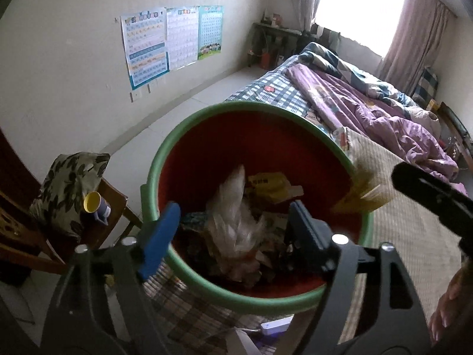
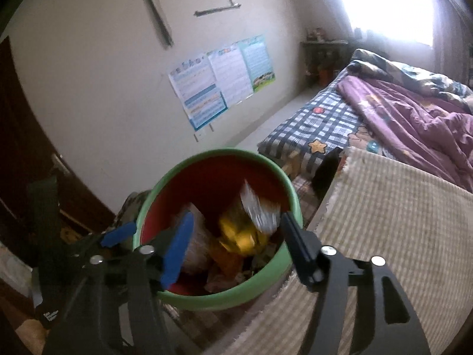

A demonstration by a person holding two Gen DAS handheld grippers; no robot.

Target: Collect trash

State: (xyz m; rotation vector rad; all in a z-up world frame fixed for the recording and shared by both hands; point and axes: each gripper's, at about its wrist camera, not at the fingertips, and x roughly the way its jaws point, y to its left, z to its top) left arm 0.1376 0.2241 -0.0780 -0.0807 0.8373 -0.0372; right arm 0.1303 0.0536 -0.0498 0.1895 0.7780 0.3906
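Both grippers, left [image 1: 233,230] and right [image 2: 233,247], hang spread and empty over the bin [image 1: 236,298]; best release trash squarely inside its rim.

Bedroom in a lived-in home: unmade bed [image 1: 340,94] with a checked sheet [image 2: 319,124] and a rumpled purple quilt [image 1: 399,124], curtains [image 1: 414,38] beside a bright window [image 1: 357,3], and a woven straw mat [image 2: 399,213] over the near end of the bed. Three children's learning posters [image 1: 174,38] are taped to the plain wall, a cluttered dark shelf [image 1: 275,44] stands in the far corner, and a wooden chair [image 1: 109,201] carries a leaf-print cushion [image 1: 68,186] and a yellow-lined cup [image 1: 96,205]. A green-rimmed bin [image 1: 165,159] with a red inside, full of wrappers and plastic, sits at the bedside, with a dark wooden door [image 2: 20,136] at the left.
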